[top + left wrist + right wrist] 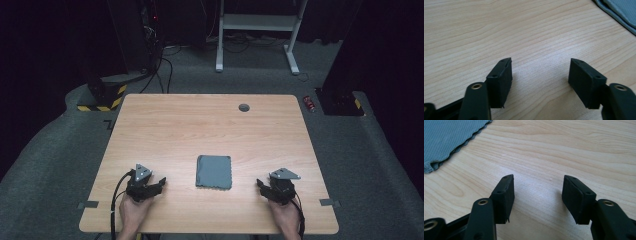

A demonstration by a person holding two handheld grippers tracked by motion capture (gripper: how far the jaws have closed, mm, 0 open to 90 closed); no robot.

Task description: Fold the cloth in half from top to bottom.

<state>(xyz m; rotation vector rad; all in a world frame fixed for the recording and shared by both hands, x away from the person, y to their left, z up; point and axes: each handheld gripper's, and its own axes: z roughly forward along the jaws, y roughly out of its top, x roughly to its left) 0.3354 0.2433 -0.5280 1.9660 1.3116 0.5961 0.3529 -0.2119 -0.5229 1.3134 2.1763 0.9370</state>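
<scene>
Cloth [214, 171] lies flat between both grippers: three o'clock of left gripper [161, 182], nine o'clock of right gripper [259, 184]; fingers spread, empty.

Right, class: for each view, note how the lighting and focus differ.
High view: table evenly lit, surroundings nearly black, folded grey cloth slightly soft. Left gripper view: glare on the wood between the open jaws, cloth corner blurred. Right gripper view: cloth weave fairly sharp, faint sheen on wood.

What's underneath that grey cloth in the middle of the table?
The folded grey cloth lies flat on the wooden table, so tabletop wood shows all around it. Whatever might sit beneath is covered; no bulge shows. Both grippers rest apart from it.
</scene>
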